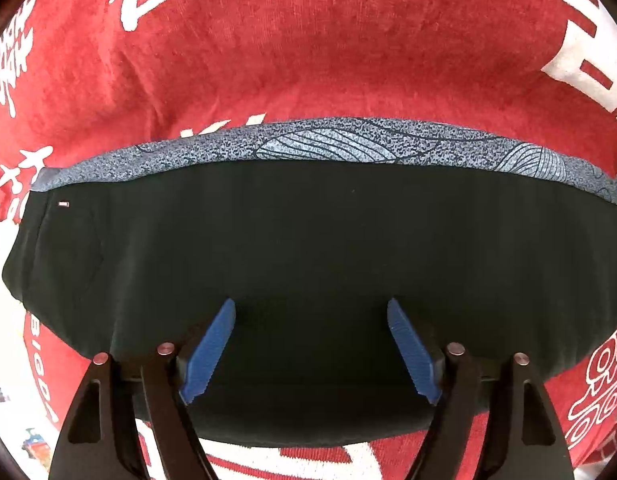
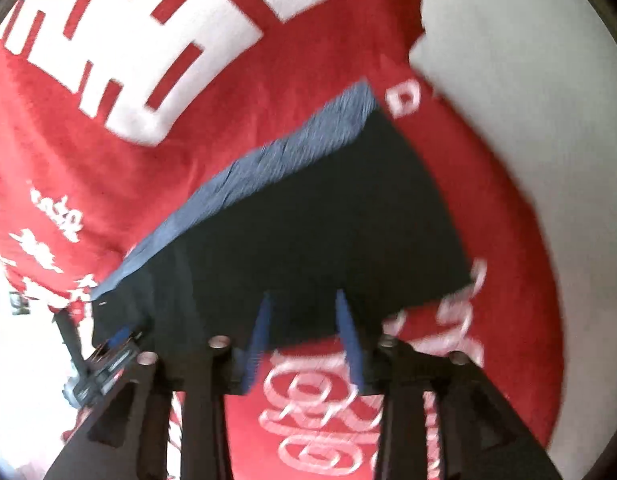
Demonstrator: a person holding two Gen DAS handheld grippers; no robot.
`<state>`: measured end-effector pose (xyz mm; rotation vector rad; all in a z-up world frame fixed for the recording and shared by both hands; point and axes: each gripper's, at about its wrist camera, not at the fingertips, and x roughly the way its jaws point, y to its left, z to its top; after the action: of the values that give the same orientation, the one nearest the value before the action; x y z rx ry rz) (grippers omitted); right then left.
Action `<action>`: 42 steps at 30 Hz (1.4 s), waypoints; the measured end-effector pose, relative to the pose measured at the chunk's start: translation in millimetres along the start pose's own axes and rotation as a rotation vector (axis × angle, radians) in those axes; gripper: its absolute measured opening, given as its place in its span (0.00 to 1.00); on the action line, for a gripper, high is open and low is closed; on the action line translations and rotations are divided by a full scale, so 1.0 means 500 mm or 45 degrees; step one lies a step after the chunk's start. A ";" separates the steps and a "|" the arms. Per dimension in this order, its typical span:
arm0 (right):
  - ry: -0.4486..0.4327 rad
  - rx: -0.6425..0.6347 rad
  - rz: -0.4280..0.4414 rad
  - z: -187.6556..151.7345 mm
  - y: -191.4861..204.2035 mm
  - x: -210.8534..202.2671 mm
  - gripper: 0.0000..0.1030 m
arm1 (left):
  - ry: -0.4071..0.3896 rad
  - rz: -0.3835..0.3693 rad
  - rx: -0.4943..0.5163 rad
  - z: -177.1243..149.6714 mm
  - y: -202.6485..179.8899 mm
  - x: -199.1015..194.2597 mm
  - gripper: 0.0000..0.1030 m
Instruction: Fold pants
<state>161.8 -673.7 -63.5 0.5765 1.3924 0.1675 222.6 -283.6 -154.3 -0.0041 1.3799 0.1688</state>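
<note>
The black pants (image 1: 292, 264) lie folded into a compact flat bundle on a red cloth with white lettering (image 1: 308, 52). Along the far edge of the bundle a strip of blue-grey patterned fabric (image 1: 348, 144) shows from under the black layer; whether it belongs to the pants or is a separate piece I cannot tell. A small white tag (image 1: 63, 203) sits near the far left corner of the black fabric.

The left tool (image 1: 311, 312) points steeply down over the near part of the bundle, its blue pads (image 1: 210, 348) spread wide with only flat black cloth showing between them, nothing gripped.

The right wrist view is blurred. There the right tool (image 2: 304, 304) hangs over the near edge of the pants (image 2: 320, 216), its blue pads (image 2: 350, 344) partly apart with a clear gap and nothing held between them. The red cloth (image 2: 88, 160) runs under and beyond the bundle, and a pale white surface (image 2: 528, 100) lies past its right edge. Part of the left tool (image 2: 108, 352) shows at the lower left of that view
</note>
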 end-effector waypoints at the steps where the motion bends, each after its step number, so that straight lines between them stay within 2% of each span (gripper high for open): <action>1: 0.011 0.013 0.017 -0.012 0.005 0.001 0.47 | 0.014 -0.007 -0.007 0.002 -0.001 -0.005 0.77; 6: 0.038 0.016 0.126 -0.079 0.020 0.007 0.52 | -0.002 -0.030 0.012 -0.005 -0.021 -0.046 0.77; 8: 0.044 0.006 0.168 -0.090 0.033 0.041 0.57 | -0.008 -0.038 0.014 -0.014 -0.026 -0.061 0.77; 15: 0.128 -0.027 0.272 -0.113 0.066 0.051 0.63 | 0.003 -0.060 0.006 -0.061 -0.030 -0.104 0.77; 20: 0.157 -0.066 0.237 -0.150 0.097 0.072 0.63 | 0.003 -0.054 0.002 -0.093 0.008 -0.120 0.77; 27: 0.172 -0.107 0.233 -0.210 0.170 0.111 0.63 | -0.050 -0.021 -0.036 -0.102 0.148 -0.125 0.77; 31: 0.205 -0.138 0.239 -0.264 0.260 0.167 0.63 | -0.074 0.023 -0.059 -0.102 0.257 -0.117 0.77; 35: 0.263 -0.167 0.291 -0.318 0.370 0.243 0.63 | -0.134 0.089 -0.041 -0.083 0.363 -0.106 0.77; 39: 0.295 -0.211 0.366 -0.352 0.483 0.325 0.63 | -0.161 0.141 -0.010 -0.050 0.458 -0.056 0.77; 42: 0.312 -0.224 0.407 -0.364 0.556 0.390 0.63 | -0.081 0.200 0.000 -0.046 0.514 0.016 0.77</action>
<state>86.3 -299.5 -114.5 0.6441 1.4953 0.6291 170.1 -30.9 -142.1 0.1086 1.3164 0.2978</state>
